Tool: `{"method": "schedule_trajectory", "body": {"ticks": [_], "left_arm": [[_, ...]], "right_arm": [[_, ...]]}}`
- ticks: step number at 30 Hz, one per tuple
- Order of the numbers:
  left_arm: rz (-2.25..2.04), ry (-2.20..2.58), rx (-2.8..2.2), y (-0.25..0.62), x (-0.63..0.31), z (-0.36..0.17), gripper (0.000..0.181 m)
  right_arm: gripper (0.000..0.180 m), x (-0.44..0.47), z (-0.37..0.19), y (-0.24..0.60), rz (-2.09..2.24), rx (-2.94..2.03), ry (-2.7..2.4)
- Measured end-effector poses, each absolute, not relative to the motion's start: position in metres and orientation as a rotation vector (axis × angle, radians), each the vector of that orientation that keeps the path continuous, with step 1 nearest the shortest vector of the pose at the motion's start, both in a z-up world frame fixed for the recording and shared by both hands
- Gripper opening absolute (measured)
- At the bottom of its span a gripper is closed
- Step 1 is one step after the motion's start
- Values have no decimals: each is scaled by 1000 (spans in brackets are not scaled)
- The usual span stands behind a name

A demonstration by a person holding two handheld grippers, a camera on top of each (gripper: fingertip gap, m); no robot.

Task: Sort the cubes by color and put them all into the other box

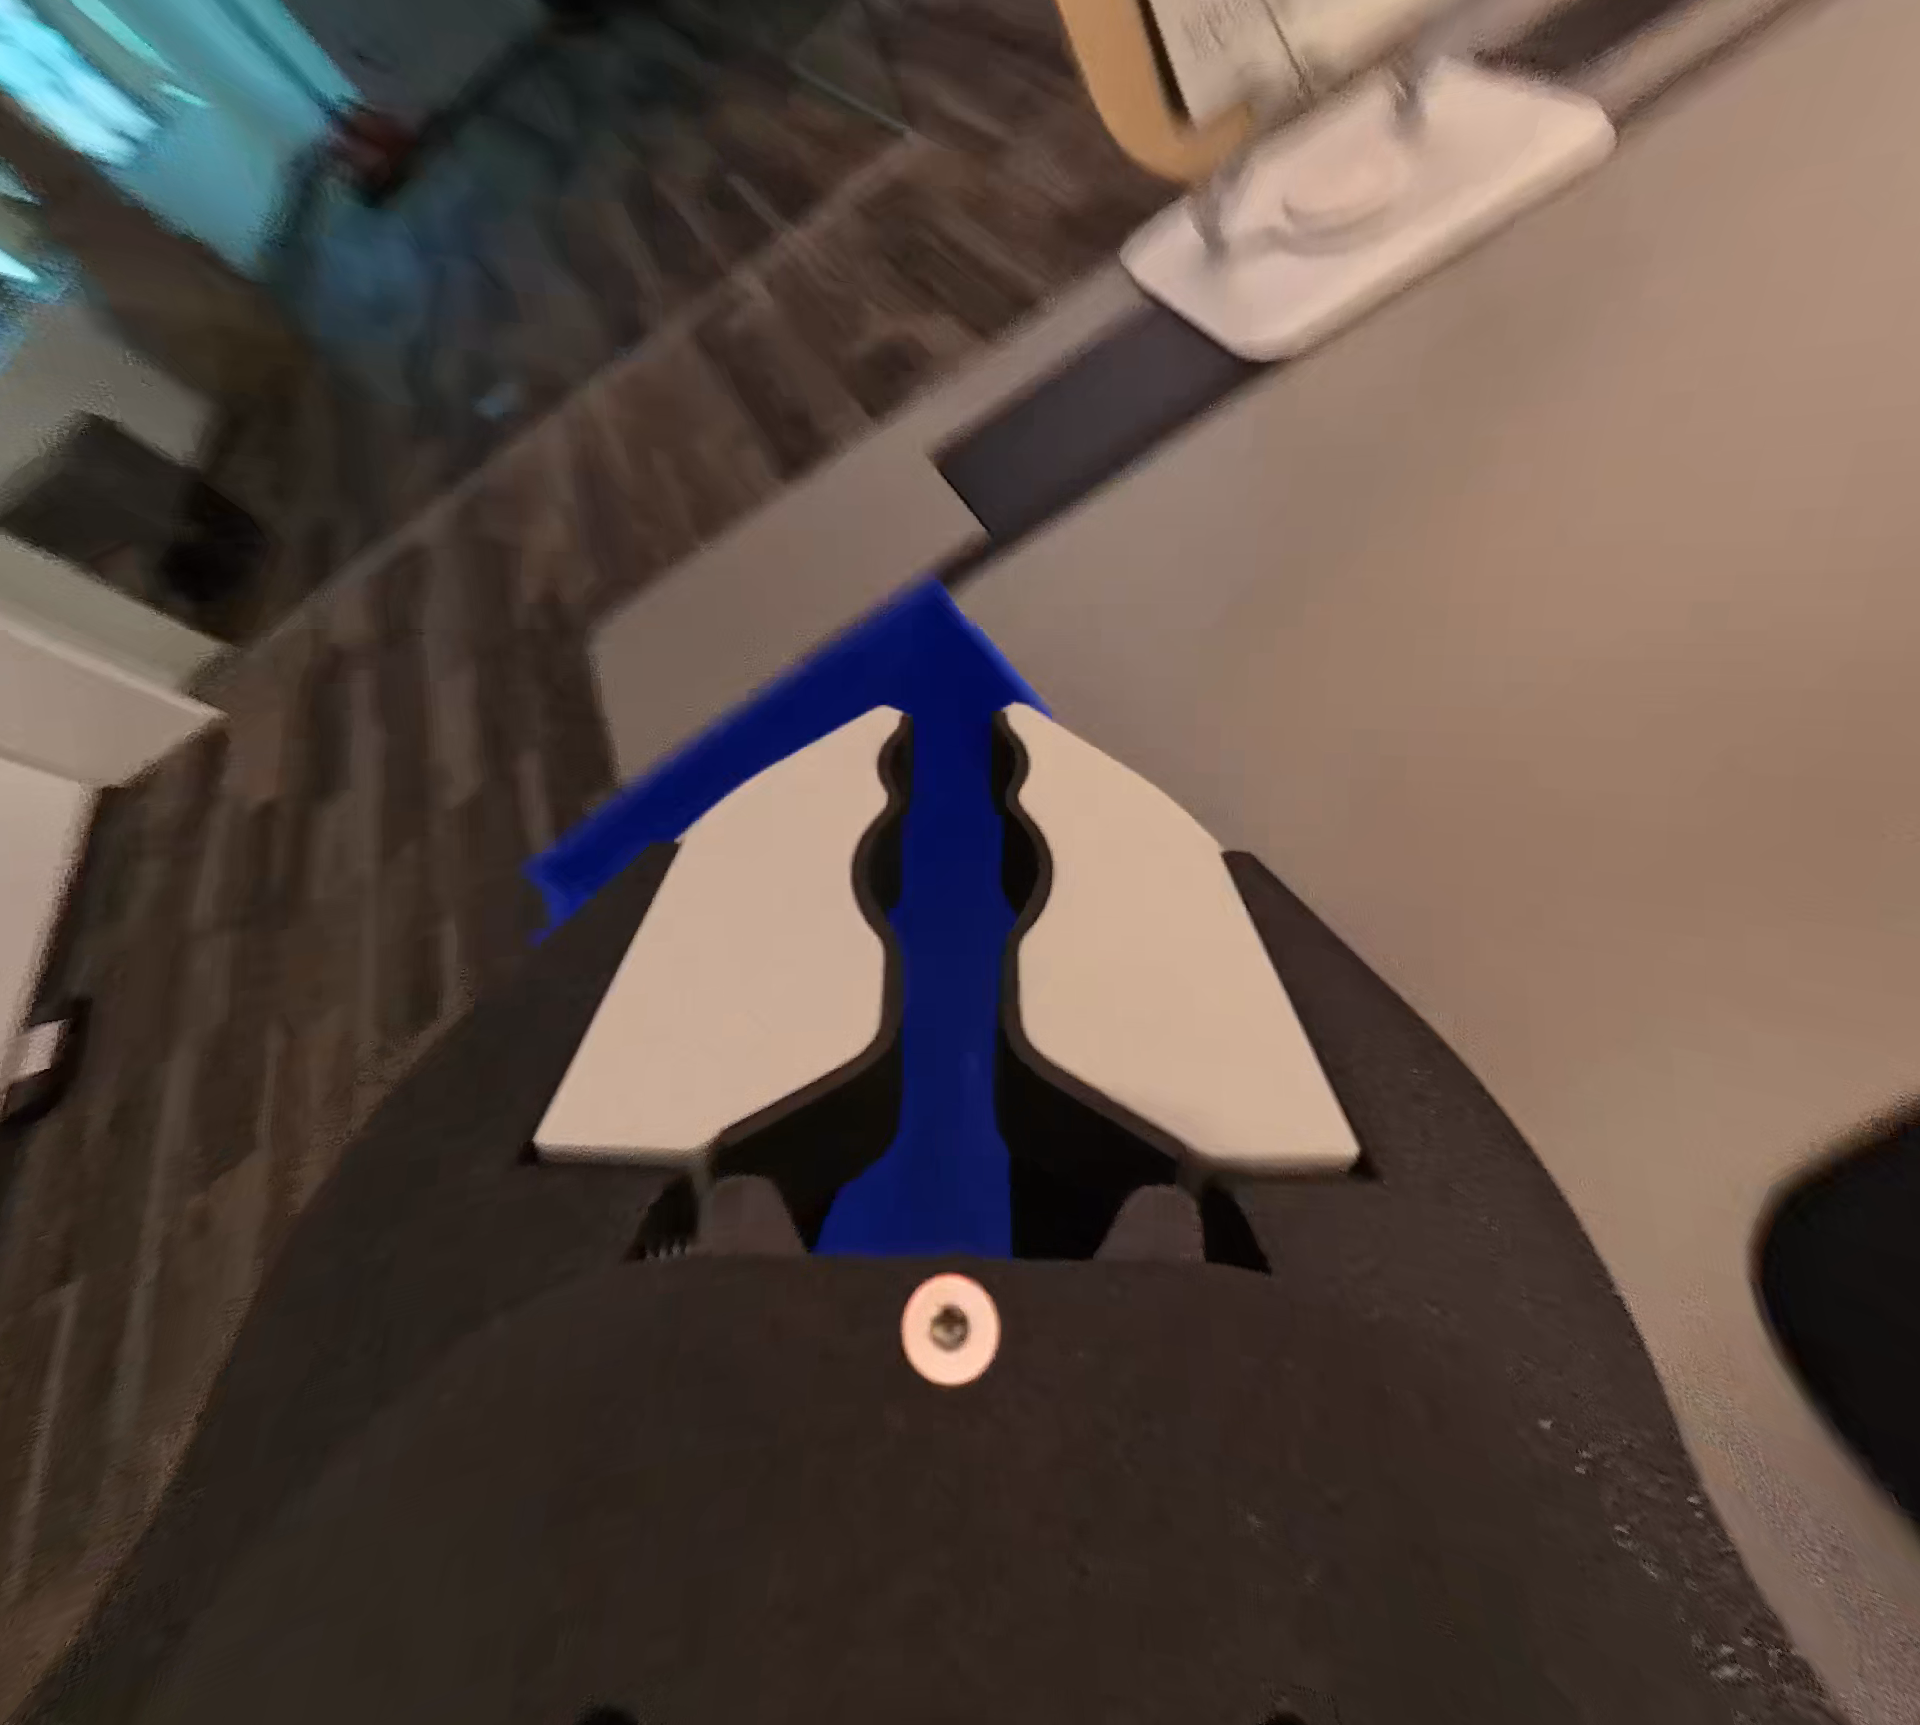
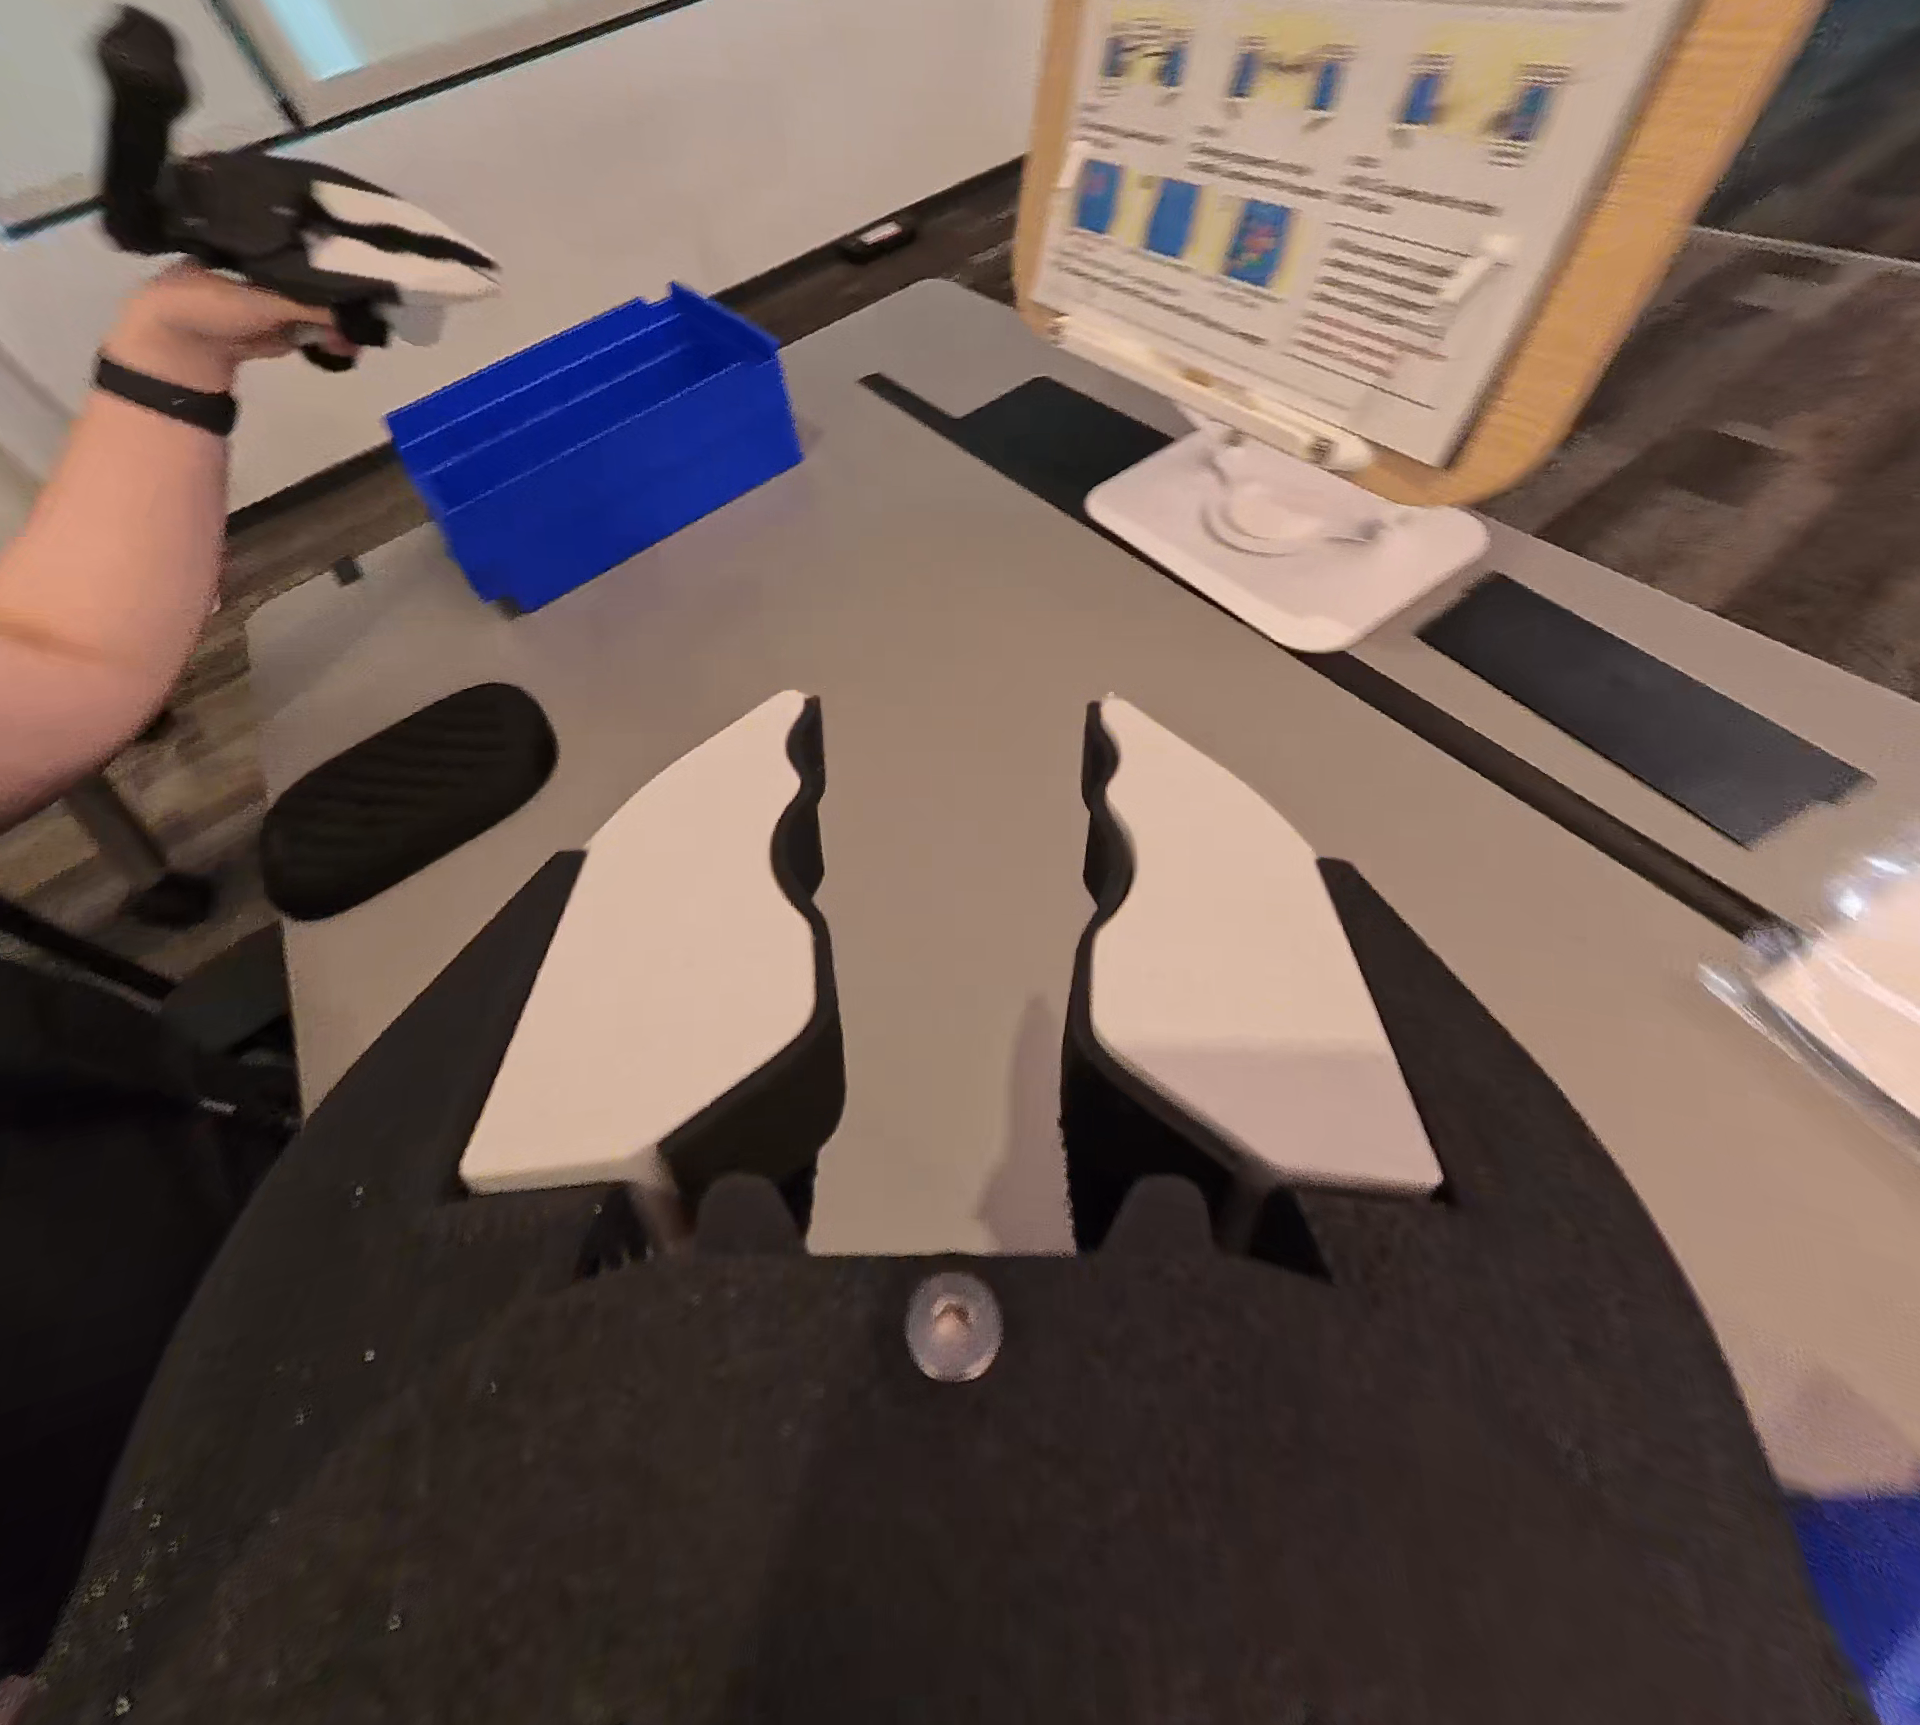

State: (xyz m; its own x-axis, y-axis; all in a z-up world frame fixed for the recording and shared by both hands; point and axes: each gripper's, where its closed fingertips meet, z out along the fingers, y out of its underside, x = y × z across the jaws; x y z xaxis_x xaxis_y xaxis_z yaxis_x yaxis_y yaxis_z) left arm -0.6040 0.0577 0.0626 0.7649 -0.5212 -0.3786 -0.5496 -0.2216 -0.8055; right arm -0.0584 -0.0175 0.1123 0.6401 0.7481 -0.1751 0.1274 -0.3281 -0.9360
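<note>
Soft indoor light, heavy motion blur

An office-like room: a grey table (image 2: 935, 595) with an instruction sheet stand (image 2: 1288, 532) on it, wood-pattern floor (image 1: 416, 740) beyond.

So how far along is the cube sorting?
Nothing looks done yet: no cubes show, and the visible part of the blue box on the table holds none. The left gripper hovers by its rim, fingers close together; whether it holds anything is unclear. The right gripper is open and empty. Seemingly all sorting remains.
</note>
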Motion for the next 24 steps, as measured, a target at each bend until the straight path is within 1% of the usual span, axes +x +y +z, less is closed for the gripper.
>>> {"method": "schedule_trajectory", "body": {"ticks": [2, 4, 7, 10, 15, 20, 24], "left_arm": [[-47, 899, -1975, 56, -619, 23, 22], [-40, 869, -2036, 64, -636, -4, 23], [-55, 872, -2070, 71, -641, -32, 27], [-16, 1039, -2045, 70, -638, -53, 31], [83, 1353, -1941, 67, -632, -70, 32], [52, 1456, -1970, 71, -643, -74, 33], [54, 1463, -1957, 73, -654, -67, 34]], "right_arm": [[47, -89, 115, -17, 761, -1799, -788], [47, -116, 119, -17, 753, -1755, -862], [47, -148, 119, -19, 779, -1700, -955], [49, -171, 116, -24, 850, -1646, -1068], [51, -188, 99, -28, 980, -1588, -1192], [56, -189, 73, -25, 1056, -1680, -1213], [58, -190, 60, -35, 1117, -1699, -1275]]}}
